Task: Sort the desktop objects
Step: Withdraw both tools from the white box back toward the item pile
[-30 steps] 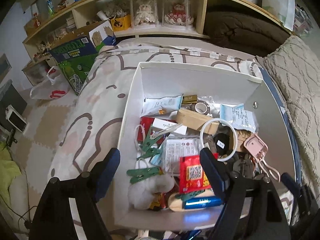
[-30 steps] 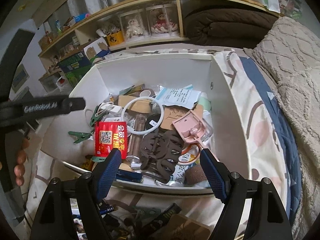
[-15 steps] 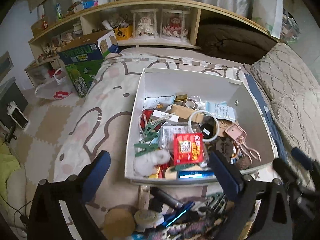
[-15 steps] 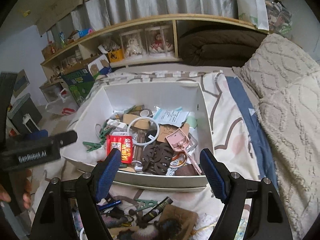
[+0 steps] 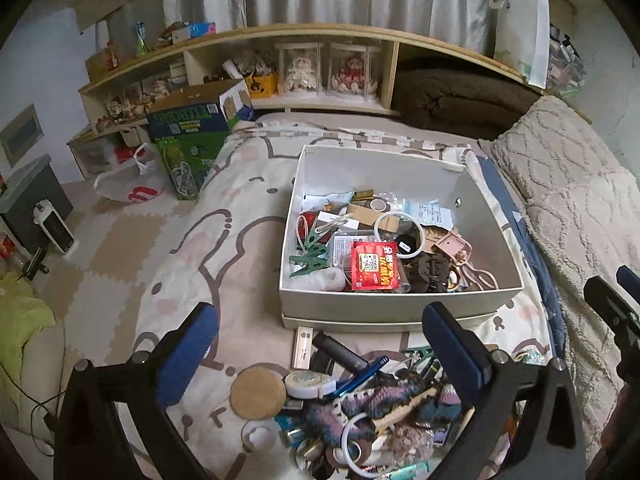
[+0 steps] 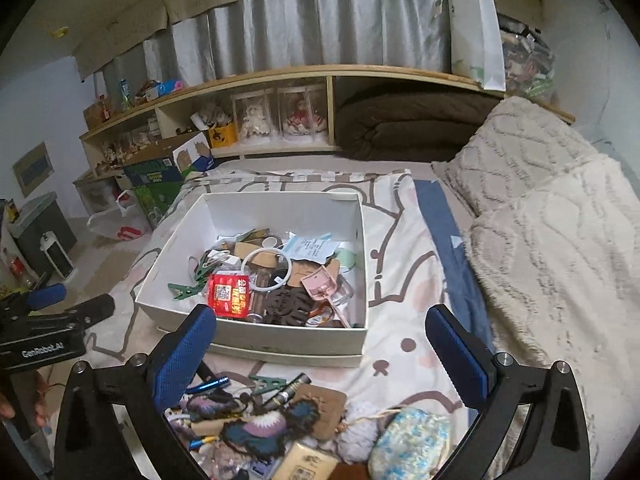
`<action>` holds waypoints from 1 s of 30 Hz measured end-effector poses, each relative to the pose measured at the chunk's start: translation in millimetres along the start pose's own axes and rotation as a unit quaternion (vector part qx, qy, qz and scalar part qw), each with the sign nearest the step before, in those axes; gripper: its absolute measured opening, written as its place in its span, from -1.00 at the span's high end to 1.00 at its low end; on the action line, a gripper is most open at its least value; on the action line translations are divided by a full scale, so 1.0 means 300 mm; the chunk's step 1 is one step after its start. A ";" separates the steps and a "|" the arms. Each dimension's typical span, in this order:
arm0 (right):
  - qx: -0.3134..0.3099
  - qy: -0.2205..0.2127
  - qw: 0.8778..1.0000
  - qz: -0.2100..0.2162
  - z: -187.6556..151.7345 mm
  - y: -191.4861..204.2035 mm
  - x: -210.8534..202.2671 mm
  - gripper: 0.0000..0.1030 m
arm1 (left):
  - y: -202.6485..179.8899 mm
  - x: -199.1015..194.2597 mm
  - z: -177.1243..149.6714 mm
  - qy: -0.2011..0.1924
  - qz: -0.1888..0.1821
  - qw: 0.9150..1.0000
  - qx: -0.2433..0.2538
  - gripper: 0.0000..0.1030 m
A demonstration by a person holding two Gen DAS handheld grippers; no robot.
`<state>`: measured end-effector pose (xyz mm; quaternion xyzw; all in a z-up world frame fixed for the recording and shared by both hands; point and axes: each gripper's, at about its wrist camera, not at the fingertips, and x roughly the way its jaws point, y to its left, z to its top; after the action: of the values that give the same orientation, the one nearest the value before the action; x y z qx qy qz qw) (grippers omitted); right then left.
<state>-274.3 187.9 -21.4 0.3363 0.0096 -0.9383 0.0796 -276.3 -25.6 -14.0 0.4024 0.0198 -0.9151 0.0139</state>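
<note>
A white box (image 5: 400,304) stands on the patterned bedspread, full of small items: a red packet (image 5: 374,266), green clips (image 5: 308,266), a white ring (image 5: 398,226) and a pink clip (image 5: 454,246). The box also shows in the right wrist view (image 6: 256,328). A pile of loose items lies in front of it: a cork coaster (image 5: 258,392), a tape roll (image 5: 310,382), a blue pen (image 5: 360,374) and a floral pouch (image 6: 410,442). My left gripper (image 5: 320,354) and right gripper (image 6: 320,354) are both open and empty above this pile.
Cream textured pillows (image 6: 540,220) lie to the right. A wooden shelf (image 5: 280,40) with dolls runs along the back. A green carton (image 5: 188,136) and a white bag (image 5: 128,184) stand on the floor at left.
Both grippers have pulled back and up from the box. The pile of loose items in front of the box has come into view. Both stay open.
</note>
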 end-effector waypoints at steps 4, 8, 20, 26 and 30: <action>-0.007 -0.009 1.000 -0.004 -0.012 0.001 -0.056 -1.00 | -0.003 -0.066 -0.016 -0.014 -0.001 1.000 0.005 -1.00; -0.010 -0.015 1.000 -0.004 -0.028 0.004 -0.104 -1.00 | -0.004 -0.131 -0.024 -0.027 -0.008 1.000 0.003 -1.00; -0.017 -0.031 0.999 -0.004 -0.064 0.019 -0.205 -1.00 | -0.012 -0.255 -0.079 -0.049 -0.025 0.998 0.003 -1.00; -0.019 -0.038 0.999 -0.006 -0.112 0.008 -0.239 -1.00 | 0.010 -0.305 -0.104 -0.060 -0.043 0.997 -0.012 -1.00; -0.009 -0.034 0.999 0.003 -0.151 -0.013 -0.252 -1.00 | 0.023 -0.329 -0.137 -0.069 -0.046 0.996 -0.007 -1.00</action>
<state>-188.8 205.9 -8.9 0.3039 0.0146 -0.9487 0.0860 -178.9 -29.5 30.7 0.3364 0.0440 -0.9404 -0.0243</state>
